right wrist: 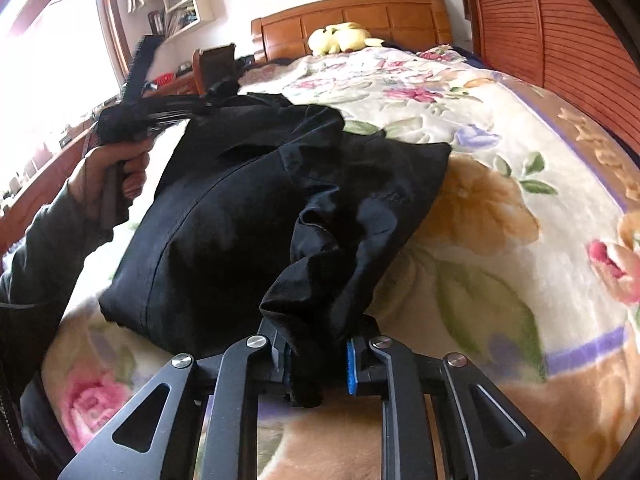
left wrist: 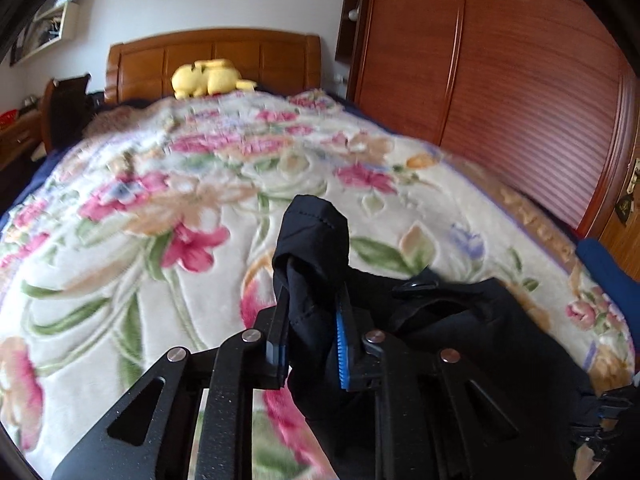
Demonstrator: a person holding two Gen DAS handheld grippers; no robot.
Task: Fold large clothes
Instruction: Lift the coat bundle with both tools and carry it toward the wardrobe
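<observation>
Both grippers — left (left wrist: pixel 310 300), right (right wrist: pixel 316 344) — pinch the black garment (right wrist: pixel 248 200).

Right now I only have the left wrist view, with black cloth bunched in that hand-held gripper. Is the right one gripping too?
Observer: Yes, the right hand-held gripper is shut on a bunched corner of the black garment.
Operator: Where does the left one sit from there?
Observer: The left hand-held gripper is raised at the garment's far left edge, a hand on its handle.
Operator: Is the garment flat?
Observer: No, it humps up off the blanket between both grips.
</observation>
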